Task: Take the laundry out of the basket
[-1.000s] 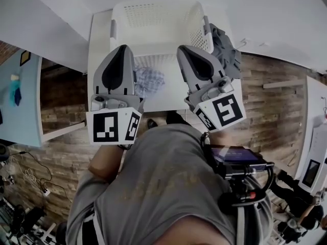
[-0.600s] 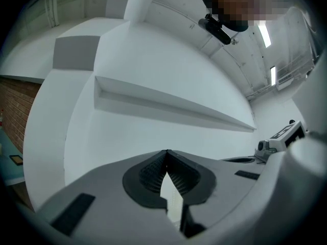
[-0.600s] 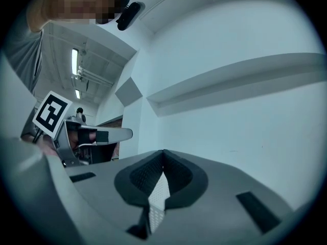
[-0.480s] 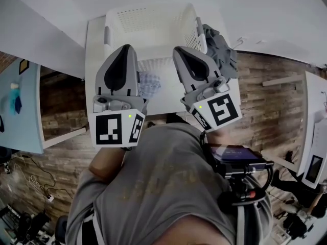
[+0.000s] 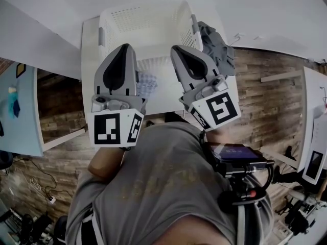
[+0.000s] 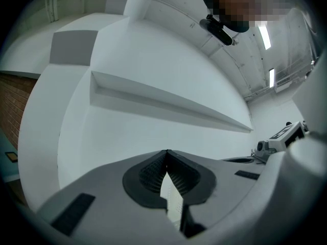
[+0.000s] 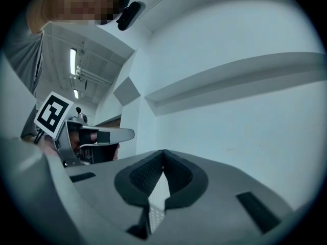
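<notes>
White table (image 5: 90, 50): basket (image 5: 148, 19) beyond L gripper (image 5: 124, 49), R gripper (image 5: 177, 50)

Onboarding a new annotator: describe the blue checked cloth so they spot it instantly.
Find the white table with the white perforated basket on it. At the basket's near side, toward the person, a small crumpled cloth shows just right of the left gripper. Its pale blue check sets it apart from the plain dark grey garment bunched at the basket's right side.

lab or workshop, white tables (image 5: 87, 60), floor cables (image 5: 31, 190), ceiling strip lights (image 6: 264, 33)
</notes>
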Demonstrator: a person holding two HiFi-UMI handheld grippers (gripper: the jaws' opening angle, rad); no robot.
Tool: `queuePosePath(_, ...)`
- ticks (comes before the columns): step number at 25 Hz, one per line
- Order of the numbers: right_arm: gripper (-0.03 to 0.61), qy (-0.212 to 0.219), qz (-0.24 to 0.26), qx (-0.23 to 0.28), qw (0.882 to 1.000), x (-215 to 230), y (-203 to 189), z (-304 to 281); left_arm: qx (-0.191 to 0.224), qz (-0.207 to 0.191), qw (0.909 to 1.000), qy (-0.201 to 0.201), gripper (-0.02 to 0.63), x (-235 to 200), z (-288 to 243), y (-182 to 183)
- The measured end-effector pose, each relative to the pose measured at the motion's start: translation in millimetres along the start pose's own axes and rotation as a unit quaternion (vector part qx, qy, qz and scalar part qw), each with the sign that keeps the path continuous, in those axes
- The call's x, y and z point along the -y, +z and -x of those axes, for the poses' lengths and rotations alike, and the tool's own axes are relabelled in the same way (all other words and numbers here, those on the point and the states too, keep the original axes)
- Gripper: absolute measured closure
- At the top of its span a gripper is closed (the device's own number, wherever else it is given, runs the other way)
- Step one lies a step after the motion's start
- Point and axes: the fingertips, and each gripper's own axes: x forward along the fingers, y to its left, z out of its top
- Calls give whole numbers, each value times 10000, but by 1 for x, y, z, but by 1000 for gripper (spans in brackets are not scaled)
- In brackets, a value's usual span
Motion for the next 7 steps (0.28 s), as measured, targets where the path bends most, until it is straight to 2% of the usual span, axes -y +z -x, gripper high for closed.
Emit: queuePosePath(7,571,-4,4,-18,10000,-5,-4,-5,-17,10,10000,-5,604,-8,3,-4)
